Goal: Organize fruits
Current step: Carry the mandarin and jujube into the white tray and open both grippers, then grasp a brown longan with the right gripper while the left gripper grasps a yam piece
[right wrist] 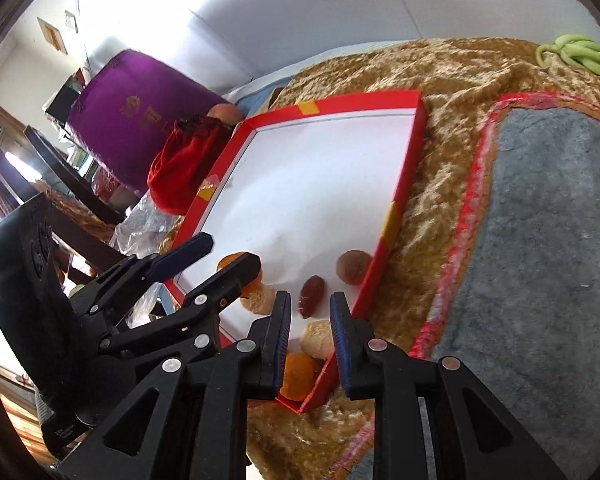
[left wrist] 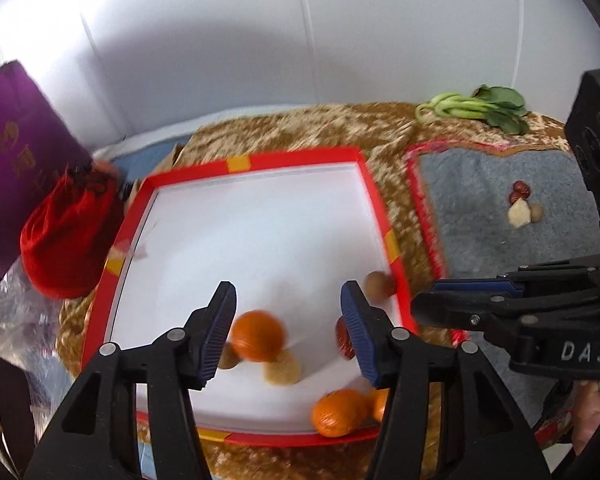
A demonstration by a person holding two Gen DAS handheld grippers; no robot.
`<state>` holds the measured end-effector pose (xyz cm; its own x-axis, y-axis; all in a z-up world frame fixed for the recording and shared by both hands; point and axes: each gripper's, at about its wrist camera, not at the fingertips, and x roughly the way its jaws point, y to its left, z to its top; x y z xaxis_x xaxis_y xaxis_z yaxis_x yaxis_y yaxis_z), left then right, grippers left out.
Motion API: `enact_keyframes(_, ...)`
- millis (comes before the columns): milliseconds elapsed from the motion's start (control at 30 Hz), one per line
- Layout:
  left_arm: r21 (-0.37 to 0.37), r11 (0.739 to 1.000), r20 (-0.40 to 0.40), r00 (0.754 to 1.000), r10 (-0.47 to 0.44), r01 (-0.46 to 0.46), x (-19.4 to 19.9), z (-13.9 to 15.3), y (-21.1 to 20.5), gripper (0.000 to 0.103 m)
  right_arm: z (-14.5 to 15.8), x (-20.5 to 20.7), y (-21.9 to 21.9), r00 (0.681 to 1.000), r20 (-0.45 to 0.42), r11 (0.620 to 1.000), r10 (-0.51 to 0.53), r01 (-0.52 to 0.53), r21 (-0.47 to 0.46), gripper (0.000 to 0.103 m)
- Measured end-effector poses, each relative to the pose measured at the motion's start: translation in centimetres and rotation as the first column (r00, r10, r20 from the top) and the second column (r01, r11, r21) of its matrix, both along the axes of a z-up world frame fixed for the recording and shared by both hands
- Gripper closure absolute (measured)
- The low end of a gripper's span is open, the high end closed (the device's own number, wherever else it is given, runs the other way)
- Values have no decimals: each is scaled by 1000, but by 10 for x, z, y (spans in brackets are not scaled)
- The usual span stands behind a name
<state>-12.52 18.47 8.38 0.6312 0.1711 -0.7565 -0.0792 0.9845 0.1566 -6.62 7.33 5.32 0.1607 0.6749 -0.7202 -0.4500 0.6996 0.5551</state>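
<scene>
A red-rimmed white tray (left wrist: 296, 160) lies on a golden cloth; it also shows in the right wrist view (right wrist: 412, 148). In it lie an orange (left wrist: 258, 334), a pale round fruit (left wrist: 282, 368), a brown round fruit (left wrist: 378, 286), a red date (right wrist: 311, 294) and another orange (left wrist: 334, 412) at the near rim. My left gripper (left wrist: 288, 320) is open above the tray, the first orange between its fingers, untouched. My right gripper (right wrist: 310, 334) is partly open over the tray's near corner, holding nothing. Red dates (left wrist: 520, 192) and pale pieces (left wrist: 520, 214) lie on the grey mat.
A grey mat (left wrist: 480, 200) with a red border lies right of the tray. Green vegetables (left wrist: 476, 108) lie at the far edge. A red pouch (left wrist: 68, 240) and a purple box (left wrist: 16, 152) stand left of the tray. White wall behind.
</scene>
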Motion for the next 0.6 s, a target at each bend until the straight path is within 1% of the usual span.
enact_keyframes(100,6,998,23,997,-68,68,5,4,-23,47,5,7,-26,999,-10,999,-53,53,13,80)
enact_keyframes(200,23,988,41,988,-151,150,9,6,-49,47,10,17,-58,993,-11,993,-120,120,15,80)
enact_keyframes(333,59,963,44,963,-265,263,16,4,-88,47,14,32,-116,971,-22,971,-239,239,9,80)
enact_keyframes(400,23,944,25,944,-329,329,25,2,-108,47,15,38,-150,950,-36,950,-311,312,1,80)
enact_keyframes(467,-12,927,9,927,-374,374,34,1,-125,47,14,43,-178,926,-57,927,-373,374,0,80)
enact_keyframes(500,-16,919,1,920,-393,393,38,-1,-134,47,11,48,-194,909,-80,912,-409,410,-2,80)
enact_keyframes(567,3,901,-16,901,-434,434,49,-5,-154,47,5,54,-214,883,-126,891,-452,453,-17,80)
enact_keyframes(600,11,892,-26,892,-451,452,55,-9,-162,47,1,57,-223,866,-152,877,-477,479,-26,80)
